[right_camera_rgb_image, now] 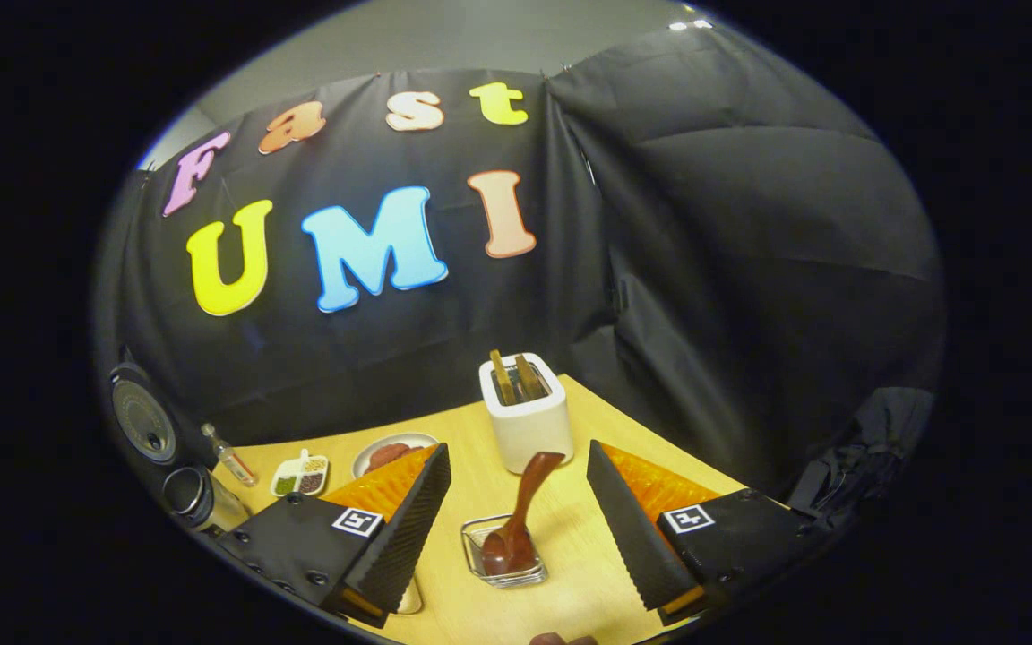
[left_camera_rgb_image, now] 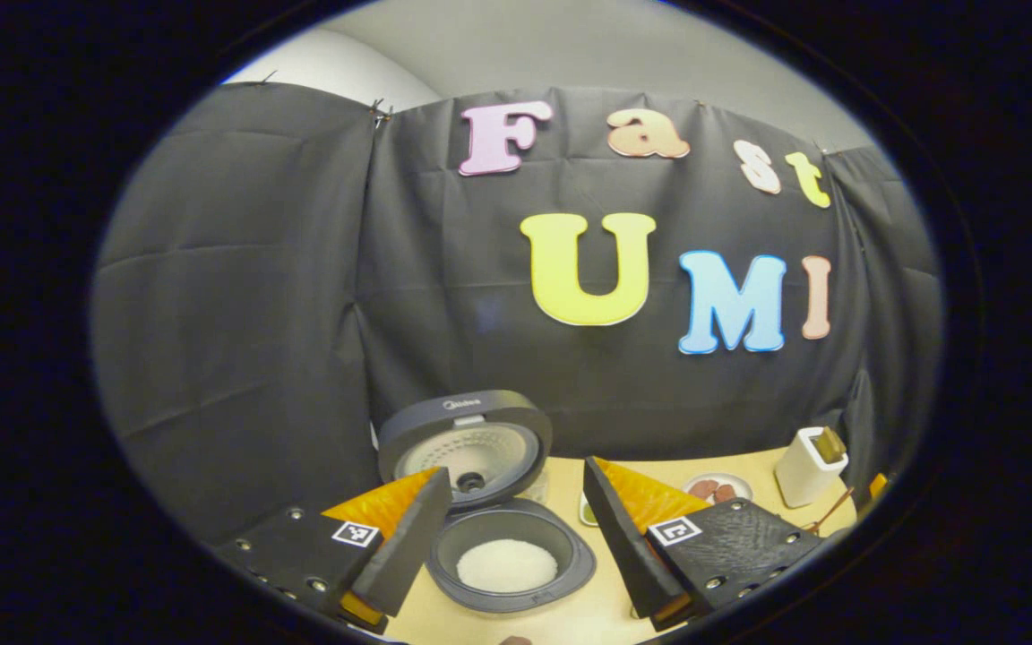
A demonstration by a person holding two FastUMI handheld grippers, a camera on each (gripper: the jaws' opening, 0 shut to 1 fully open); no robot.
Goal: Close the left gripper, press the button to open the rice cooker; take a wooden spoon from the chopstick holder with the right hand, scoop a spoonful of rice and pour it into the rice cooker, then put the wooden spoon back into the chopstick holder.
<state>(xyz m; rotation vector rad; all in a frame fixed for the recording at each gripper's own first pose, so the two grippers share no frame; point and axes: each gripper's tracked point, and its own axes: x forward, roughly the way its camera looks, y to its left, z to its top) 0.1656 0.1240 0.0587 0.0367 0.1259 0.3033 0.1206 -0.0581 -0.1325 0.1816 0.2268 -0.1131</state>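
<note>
In the left gripper view the dark grey rice cooker (left_camera_rgb_image: 516,546) stands open, its lid (left_camera_rgb_image: 467,434) tilted up at the back and white rice (left_camera_rgb_image: 507,566) lying in the pot. My left gripper (left_camera_rgb_image: 516,542) hovers open just in front of the pot, holding nothing. In the right gripper view a dark wooden spoon (right_camera_rgb_image: 527,506) rests with its bowl in a small glass dish (right_camera_rgb_image: 480,560), handle leaning toward the white chopstick holder (right_camera_rgb_image: 529,425), which holds wooden utensils (right_camera_rgb_image: 516,376). My right gripper (right_camera_rgb_image: 516,528) is open, one finger on each side of the spoon, apart from it.
On the wooden table (right_camera_rgb_image: 570,555) sit a plate of brown food (right_camera_rgb_image: 391,452), a small divided dish (right_camera_rgb_image: 299,475), a thin bottle (right_camera_rgb_image: 229,457) and a metal cup (right_camera_rgb_image: 186,493) beside the cooker lid (right_camera_rgb_image: 144,419). The holder (left_camera_rgb_image: 807,466) and plate (left_camera_rgb_image: 718,488) stand right of the cooker.
</note>
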